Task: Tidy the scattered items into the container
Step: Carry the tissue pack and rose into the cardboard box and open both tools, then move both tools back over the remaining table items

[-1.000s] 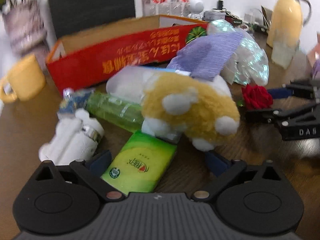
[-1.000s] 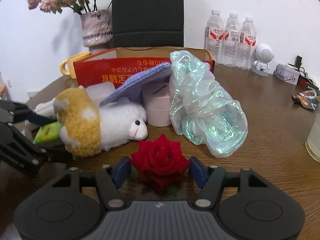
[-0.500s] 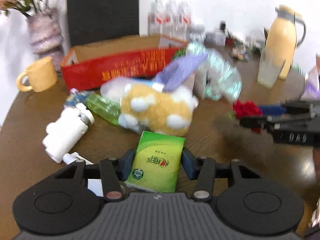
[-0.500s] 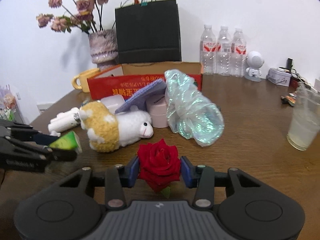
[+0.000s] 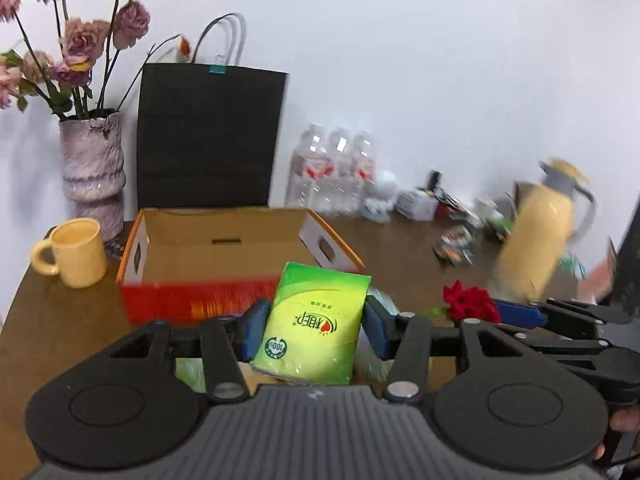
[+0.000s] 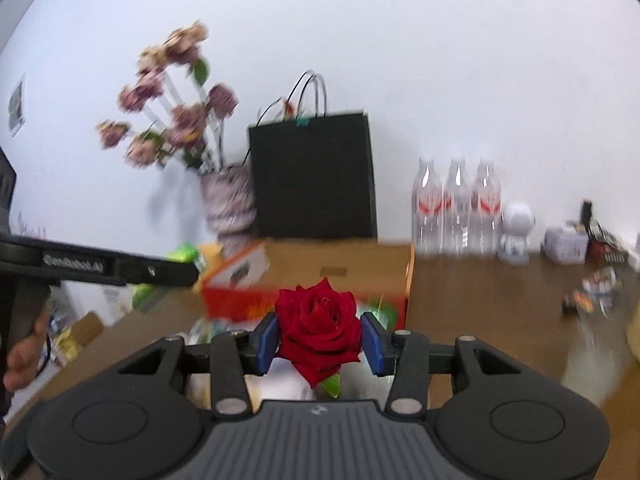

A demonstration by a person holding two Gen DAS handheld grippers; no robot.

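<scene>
My left gripper point(image 5: 314, 330) is shut on a green tissue pack point(image 5: 316, 326) and holds it raised in front of the red cardboard box point(image 5: 224, 300), whose brown inside point(image 5: 224, 254) looks empty. My right gripper point(image 6: 318, 338) is shut on a red rose point(image 6: 318, 326), also raised in front of the box point(image 6: 352, 264). The rose point(image 5: 470, 304) and right gripper show at the right of the left wrist view. The left gripper's arm point(image 6: 100, 266) shows at the left of the right wrist view. The other scattered items are mostly hidden below the grippers.
Behind the box stand a black paper bag point(image 5: 208, 136), a vase of dried flowers point(image 5: 92, 176) and three water bottles point(image 5: 336, 168). A yellow mug point(image 5: 76, 252) sits left of the box. A yellow jug point(image 5: 540, 240) and small clutter point(image 5: 456, 240) are at the right.
Both grippers have lifted their items off the table and risen, so the views now look over the box. The plush toy, bottle and film have dropped out of sight.
</scene>
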